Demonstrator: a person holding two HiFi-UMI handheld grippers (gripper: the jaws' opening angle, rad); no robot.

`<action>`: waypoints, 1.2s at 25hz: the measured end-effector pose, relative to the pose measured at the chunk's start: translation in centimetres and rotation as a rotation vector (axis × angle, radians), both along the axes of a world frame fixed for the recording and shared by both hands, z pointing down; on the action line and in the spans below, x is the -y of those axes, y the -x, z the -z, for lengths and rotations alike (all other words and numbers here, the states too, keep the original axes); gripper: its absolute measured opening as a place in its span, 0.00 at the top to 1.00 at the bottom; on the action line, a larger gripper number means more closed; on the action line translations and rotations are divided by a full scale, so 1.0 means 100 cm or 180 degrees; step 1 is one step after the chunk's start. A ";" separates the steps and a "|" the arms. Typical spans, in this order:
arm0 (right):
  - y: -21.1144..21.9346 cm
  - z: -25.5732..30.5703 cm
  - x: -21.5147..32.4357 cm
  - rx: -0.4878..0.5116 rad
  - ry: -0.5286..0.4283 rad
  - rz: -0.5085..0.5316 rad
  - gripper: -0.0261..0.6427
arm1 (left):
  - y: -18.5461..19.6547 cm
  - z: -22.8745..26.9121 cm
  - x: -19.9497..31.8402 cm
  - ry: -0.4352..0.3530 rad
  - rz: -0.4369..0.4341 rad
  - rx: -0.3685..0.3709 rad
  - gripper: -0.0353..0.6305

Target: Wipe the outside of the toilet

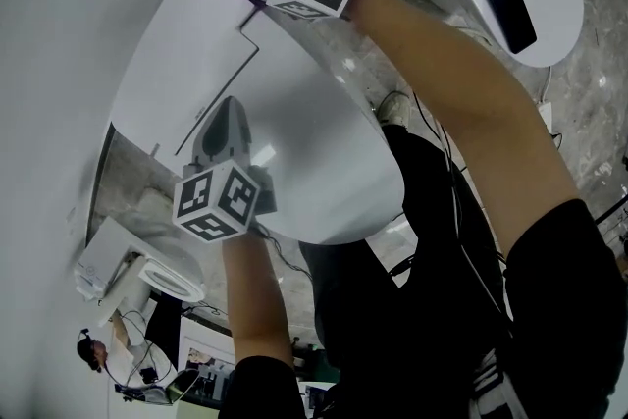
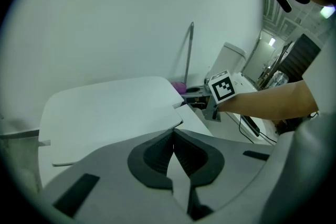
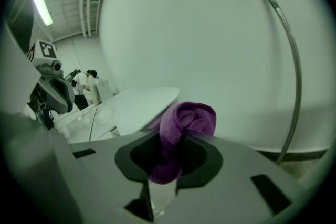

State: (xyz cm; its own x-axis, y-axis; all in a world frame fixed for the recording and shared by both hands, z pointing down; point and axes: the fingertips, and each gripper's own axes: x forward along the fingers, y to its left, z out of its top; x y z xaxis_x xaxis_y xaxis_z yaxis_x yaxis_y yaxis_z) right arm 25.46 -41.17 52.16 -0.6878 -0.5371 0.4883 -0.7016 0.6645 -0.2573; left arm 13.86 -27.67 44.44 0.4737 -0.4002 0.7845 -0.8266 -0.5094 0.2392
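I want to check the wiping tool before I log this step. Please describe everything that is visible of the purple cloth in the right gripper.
The purple cloth looks like soft, fuzzy microfibre, bunched into a rolled wad. The right gripper is shut on its lower part, and the wad bulges out beyond the jaws. It is held at the rear of the toilet, close to the wall. Whether it touches the toilet cannot be told.
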 end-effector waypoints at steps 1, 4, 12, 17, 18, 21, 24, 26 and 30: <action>0.000 -0.001 -0.001 -0.0080 -0.0108 0.0104 0.84 | -0.001 -0.001 0.000 -0.0010 0.0015 0.0012 0.94; 0.002 -0.013 -0.012 -0.0450 -0.0363 0.0509 0.84 | -0.008 -0.002 -0.008 0.0026 0.0140 -0.0028 0.94; 0.004 -0.048 -0.060 -0.1211 -0.0634 0.1264 0.84 | -0.029 -0.004 -0.044 0.0137 0.0043 0.0045 0.94; 0.003 -0.063 -0.092 -0.1299 -0.0617 0.1494 0.84 | -0.034 -0.011 -0.054 0.0208 -0.0072 0.0105 0.94; 0.002 -0.066 -0.098 -0.1306 -0.0601 0.1509 0.84 | -0.035 -0.013 -0.056 0.0209 -0.0094 0.0109 0.94; 0.004 -0.071 -0.121 -0.1280 -0.0562 0.1552 0.84 | -0.036 -0.018 -0.063 0.0225 -0.0163 0.0152 0.94; 0.003 -0.076 -0.143 -0.1277 -0.0554 0.1662 0.84 | -0.043 -0.021 -0.069 0.0225 -0.0248 0.0173 0.94; 0.002 -0.077 -0.158 -0.1303 -0.0567 0.1752 0.84 | -0.049 -0.022 -0.074 0.0216 -0.0293 0.0168 0.94; 0.002 -0.083 -0.187 -0.1341 -0.0573 0.1927 0.84 | -0.057 -0.024 -0.086 0.0217 -0.0331 0.0163 0.94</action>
State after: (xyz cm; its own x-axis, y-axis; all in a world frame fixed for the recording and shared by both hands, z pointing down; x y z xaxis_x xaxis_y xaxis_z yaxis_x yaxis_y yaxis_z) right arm 25.21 -22.47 60.47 -0.6625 -0.2214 0.7156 -0.2159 0.9712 0.1007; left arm 19.52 -19.10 46.82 0.4686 -0.2959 0.8324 -0.7821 -0.5771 0.2351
